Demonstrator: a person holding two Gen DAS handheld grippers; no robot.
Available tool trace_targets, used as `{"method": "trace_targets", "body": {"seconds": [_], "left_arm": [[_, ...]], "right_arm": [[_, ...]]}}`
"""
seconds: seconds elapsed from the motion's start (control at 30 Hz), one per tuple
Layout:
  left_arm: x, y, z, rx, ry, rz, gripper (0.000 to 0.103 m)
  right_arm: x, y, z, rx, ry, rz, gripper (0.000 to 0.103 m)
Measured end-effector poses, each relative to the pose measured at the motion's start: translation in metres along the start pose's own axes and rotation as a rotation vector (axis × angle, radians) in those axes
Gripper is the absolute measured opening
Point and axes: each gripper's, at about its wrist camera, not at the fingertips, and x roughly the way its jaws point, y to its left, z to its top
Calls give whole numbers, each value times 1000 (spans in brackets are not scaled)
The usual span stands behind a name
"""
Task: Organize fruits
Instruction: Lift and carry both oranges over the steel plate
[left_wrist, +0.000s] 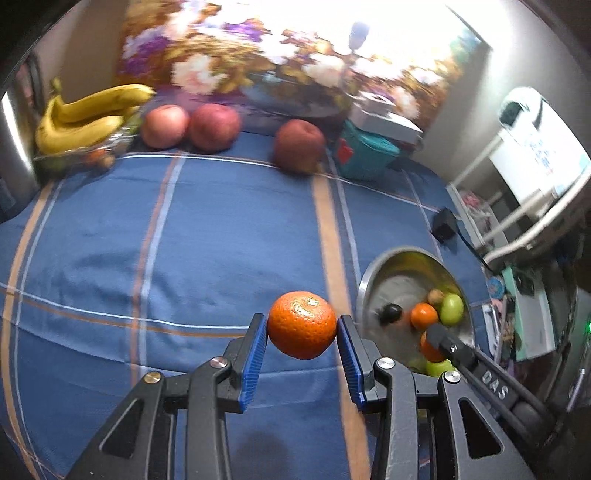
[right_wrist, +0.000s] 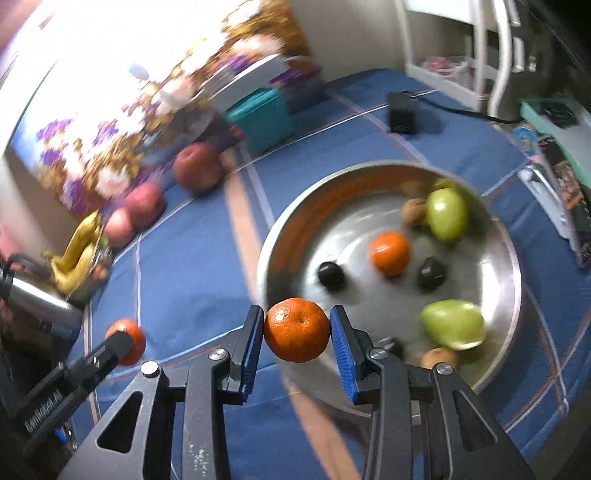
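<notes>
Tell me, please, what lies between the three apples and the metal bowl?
Only bare blue striped cloth lies between the apples and the bowl; the left wrist view shows this.

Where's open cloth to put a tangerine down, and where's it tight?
Widest bare patch: blue cloth between the apples along the back and the left gripper. A smaller strip lies between the steel bowl and teal box. Crowded: the bowl's inside, and the back left corner by the bananas.

Motion blurs the steel bowl and its fruit; right claw partly hides one mandarin.
</notes>
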Motion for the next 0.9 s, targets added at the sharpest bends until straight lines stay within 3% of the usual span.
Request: {"method": "trace_targets", "body": {"seconds": [0.4, 0.63, 0.9], "left_arm": [[23, -58, -17, 147, 54, -58, 41], [42, -70, -23, 181, 78, -91, 41], [61, -84, -32, 245, 111, -80, 41]], "right_arm": [[-10, -38, 9, 78, -31, -48, 38], [-3, -46, 10, 105, -21, -53, 39], [13, -51, 9, 120, 6, -47, 39]]}}
